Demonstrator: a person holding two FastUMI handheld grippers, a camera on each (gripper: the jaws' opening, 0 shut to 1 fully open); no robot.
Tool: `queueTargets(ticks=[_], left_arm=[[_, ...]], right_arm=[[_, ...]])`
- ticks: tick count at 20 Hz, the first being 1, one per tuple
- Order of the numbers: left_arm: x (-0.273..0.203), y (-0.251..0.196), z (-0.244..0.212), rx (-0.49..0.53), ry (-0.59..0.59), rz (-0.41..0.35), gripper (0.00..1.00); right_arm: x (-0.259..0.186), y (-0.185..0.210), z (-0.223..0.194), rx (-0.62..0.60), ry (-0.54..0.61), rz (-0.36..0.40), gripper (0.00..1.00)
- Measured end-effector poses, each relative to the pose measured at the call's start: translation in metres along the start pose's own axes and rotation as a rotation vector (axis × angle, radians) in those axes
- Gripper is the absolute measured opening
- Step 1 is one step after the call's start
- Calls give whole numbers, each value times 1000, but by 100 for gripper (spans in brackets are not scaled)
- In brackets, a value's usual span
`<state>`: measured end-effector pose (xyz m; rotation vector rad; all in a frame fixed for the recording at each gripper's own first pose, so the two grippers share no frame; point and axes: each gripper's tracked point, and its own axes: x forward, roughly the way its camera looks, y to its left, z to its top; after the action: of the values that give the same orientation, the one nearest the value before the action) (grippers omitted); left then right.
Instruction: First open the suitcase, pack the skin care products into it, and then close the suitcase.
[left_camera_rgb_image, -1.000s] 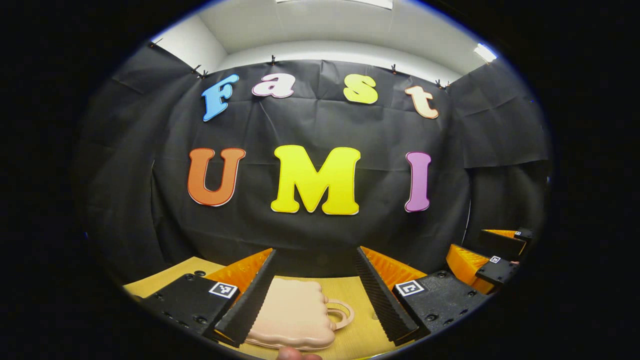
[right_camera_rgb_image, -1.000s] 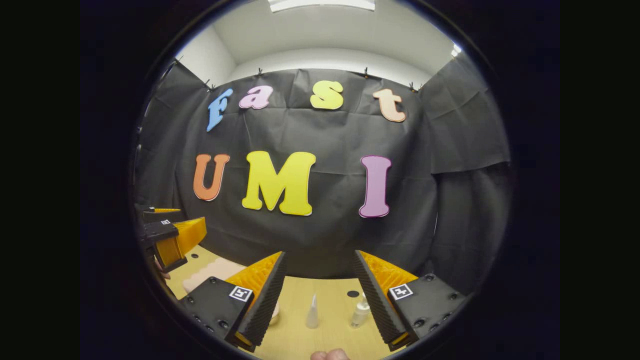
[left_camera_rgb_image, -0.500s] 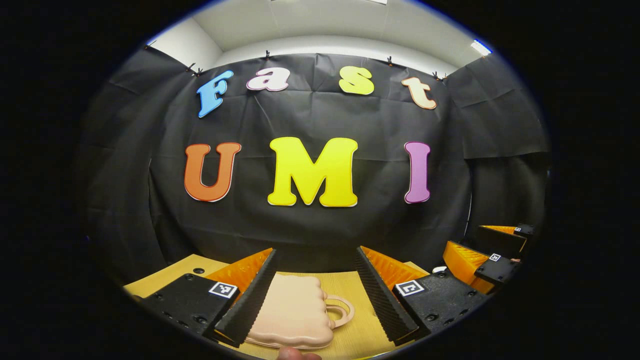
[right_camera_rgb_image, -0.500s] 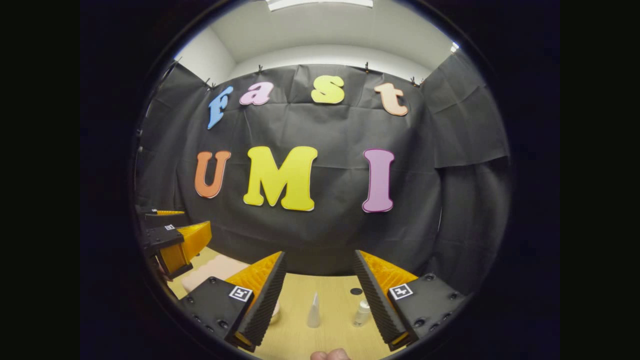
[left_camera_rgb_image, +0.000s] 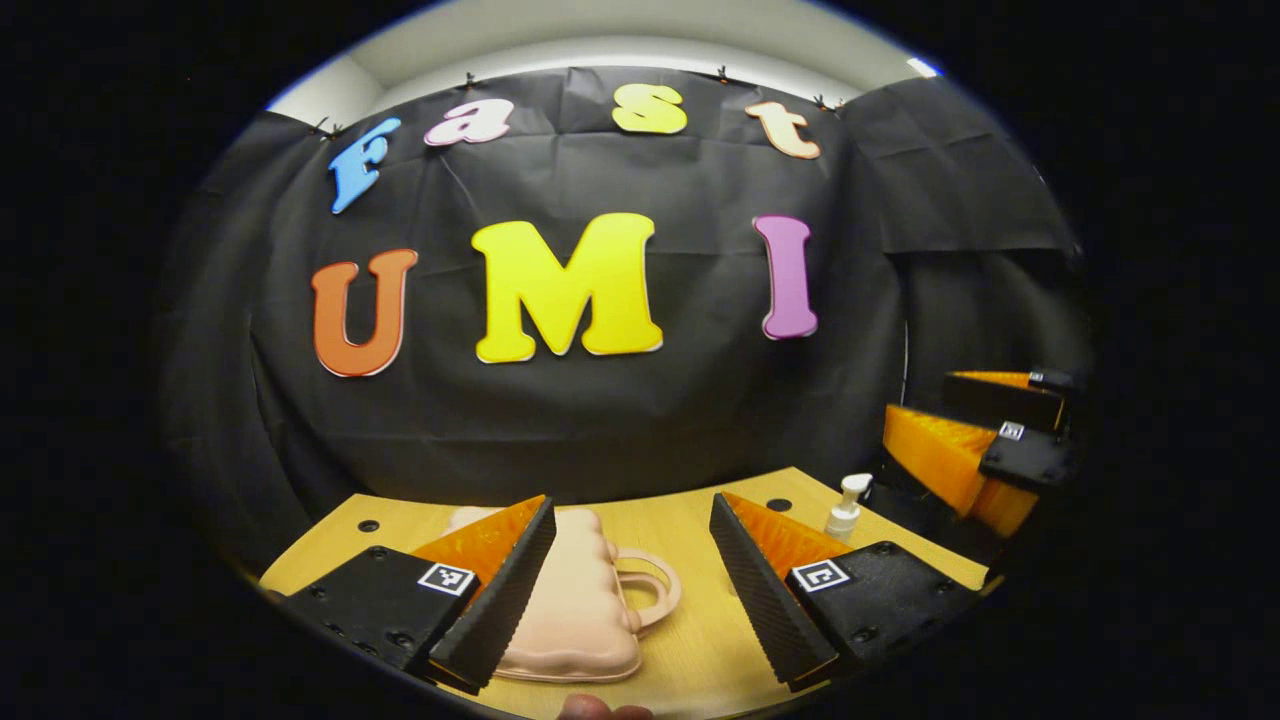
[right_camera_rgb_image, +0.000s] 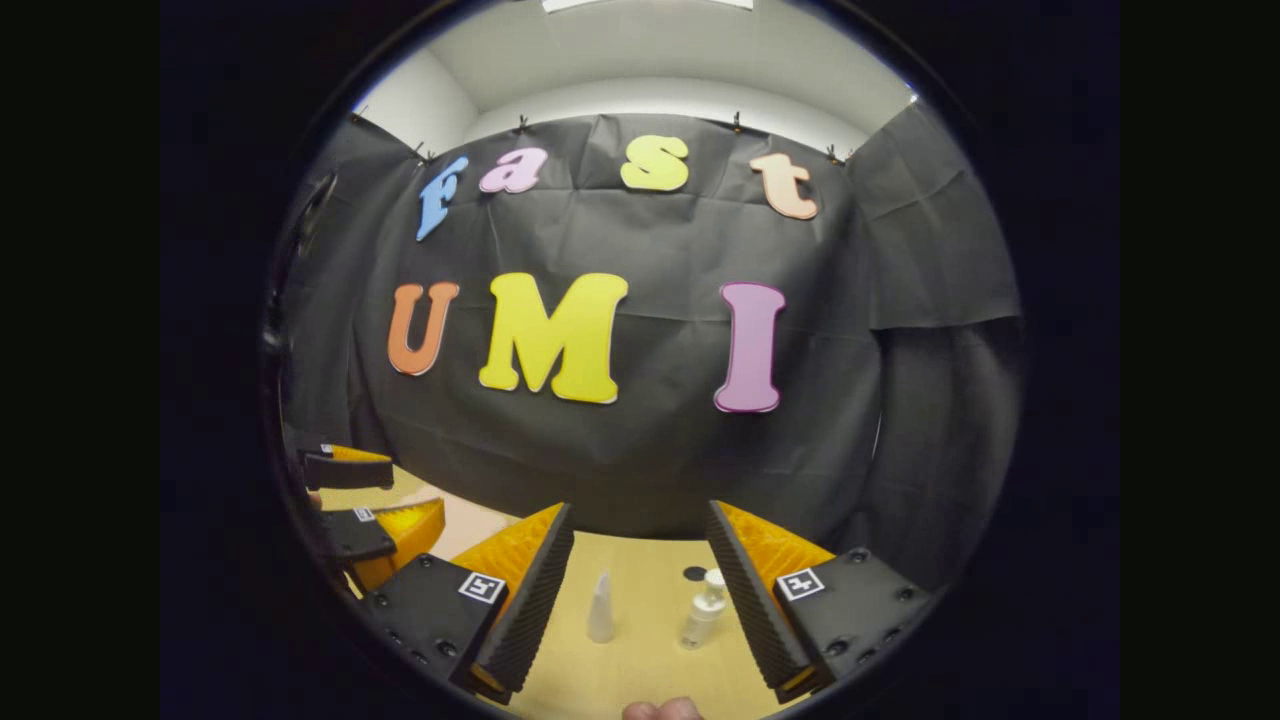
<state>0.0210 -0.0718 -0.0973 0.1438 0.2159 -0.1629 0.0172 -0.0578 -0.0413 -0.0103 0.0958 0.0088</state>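
A pale wooden surface (left_camera_rgb_image: 690, 520) runs up to a black cloth wall in a white-ceilinged booth. On it lies a small peach-pink plastic suitcase (left_camera_rgb_image: 575, 610) with a scalloped edge and a loop handle (left_camera_rgb_image: 650, 592), flat and shut, its handle turned toward the right. The left gripper (left_camera_rgb_image: 632, 590) hangs above it, fingers spread wide and empty, the case lying between them and under the left finger; that looks like a line-up for opening the lid. The right gripper (right_camera_rgb_image: 640, 600) is likewise wide open and holding nothing, poised over two skin care products: a slim white cone-tipped tube (right_camera_rgb_image: 600, 608) and a small clear pump bottle (right_camera_rgb_image: 702, 612), standing near each other, well apart from the suitcase, probably waiting until it is open. Compared with half a second ago, both views have tipped downward: more surface shows, the suitcase sits farther up the left gripper view, and the bottle (left_camera_rgb_image: 843, 507) now appears there.
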Motion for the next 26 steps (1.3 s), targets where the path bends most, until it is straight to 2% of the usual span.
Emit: queueTargets(ticks=[6,10,13,18,20,21,22,23,26], left_arm=[[33,-33,-60,207,131,-115,99],[61,-34,-126,438,320,-140,99],[76,-32,-159,613,439,-163,99],[98,-20,-186,764,541,-154,96],[102,-18,-193,782,580,-166,83],[102,-17,-195,788,592,-172,72],[102,-16,-197,787,603,-172,65],[101,-17,-197,776,614,-176,53],[101,-21,-196,764,630,-200,39]], right_arm=[[-15,-64,-26,-11,62,-111,80],[-20,-99,-41,21,100,-185,80],[-21,-114,-45,25,102,-208,79],[-23,-137,-60,56,122,-249,80],[-25,-140,-67,66,137,-257,80],[-25,-141,-70,67,141,-261,80],[-25,-142,-71,68,143,-264,80],[-26,-143,-73,71,145,-265,80],[-24,-141,-73,80,146,-265,80]])
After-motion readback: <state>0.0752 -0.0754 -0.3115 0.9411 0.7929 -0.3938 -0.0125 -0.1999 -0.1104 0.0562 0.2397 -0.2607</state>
